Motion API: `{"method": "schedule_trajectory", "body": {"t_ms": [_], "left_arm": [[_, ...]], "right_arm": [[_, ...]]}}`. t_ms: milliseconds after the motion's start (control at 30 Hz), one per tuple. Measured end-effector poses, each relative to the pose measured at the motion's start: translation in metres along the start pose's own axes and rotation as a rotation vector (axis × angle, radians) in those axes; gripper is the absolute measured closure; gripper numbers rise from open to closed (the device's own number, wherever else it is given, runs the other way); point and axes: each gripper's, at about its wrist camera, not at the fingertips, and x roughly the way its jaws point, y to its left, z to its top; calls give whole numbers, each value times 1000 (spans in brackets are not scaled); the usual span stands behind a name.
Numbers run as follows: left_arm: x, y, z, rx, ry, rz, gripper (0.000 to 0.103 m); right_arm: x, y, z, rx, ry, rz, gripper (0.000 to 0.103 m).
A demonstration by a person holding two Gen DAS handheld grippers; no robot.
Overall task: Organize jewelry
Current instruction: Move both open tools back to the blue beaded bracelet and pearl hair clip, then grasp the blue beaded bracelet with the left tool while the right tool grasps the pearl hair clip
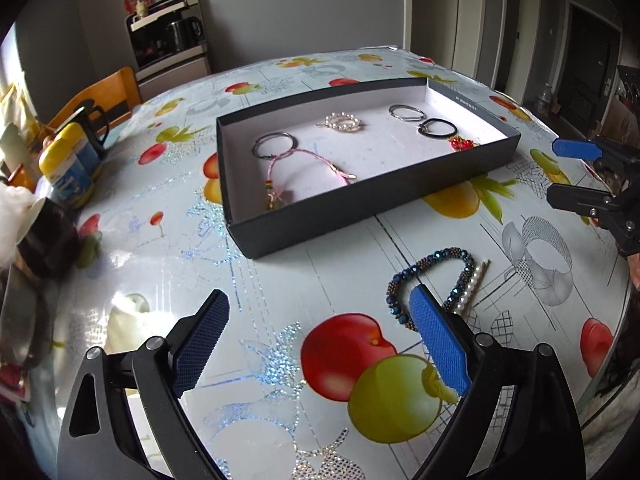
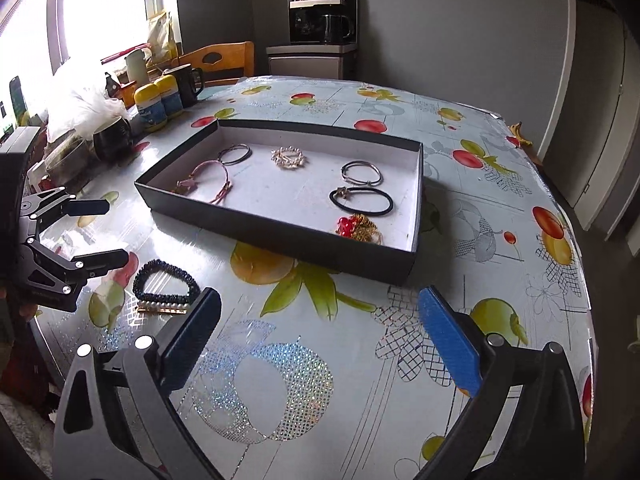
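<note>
Both grippers, left gripper (image 1: 320,344) and right gripper (image 2: 320,344), gape wide, empty; one beaded bracelet (image 1: 434,284) and one pearl clip (image 1: 472,290) lie near the table's (image 1: 280,280) front edge; six pieces in the box (image 1: 360,196).

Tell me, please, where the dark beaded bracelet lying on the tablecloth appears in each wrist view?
Left wrist view: beaded bracelet lower right, partly behind the blue right-hand finger.
Right wrist view: beaded bracelet left of centre, outside the tray.
Shared landmark: the pearl hair clip beside it; black tray beyond.

hidden: beaded bracelet (image 1: 436,280) partly behind left gripper (image 1: 320,344) | box lettering (image 1: 466,103) unreadable
</note>
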Motion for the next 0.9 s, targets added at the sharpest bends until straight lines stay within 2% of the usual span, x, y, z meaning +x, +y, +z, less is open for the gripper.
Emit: {"method": "schedule_trajectory", "body": {"t_ms": [133,300,400,433,467,533,600,667,700,900], "left_arm": [[5,-8,0,22,7,-10,10],[12,-16,5,28,18,-36,16],[15,-24,8,52,23,-48,36],[17,-26,8,62,30,-50,47],[20,-29,8,72,37,-52,53],[22,-34,7,95,45,-52,58],[21,-36,5,112,37,-69,70],[20,-37,3,123,39,-72,91],[19,-36,2,129,40,-68,95],[12,-23,-8,108,38,-47,95]], "right_arm": [[4,5,-7,-3,19,19,6],[3,9,-11,-7,23,39,6],[2,11,-12,-19,25,49,6],[2,12,-12,-20,25,53,6],[2,12,-12,-21,25,57,6],[2,14,-12,-25,28,69,6],[3,17,-13,-36,37,85,6],[4,22,-13,-50,45,101,6],[5,25,-13,-57,47,110,6],[13,42,-12,-104,70,153,6]]}}
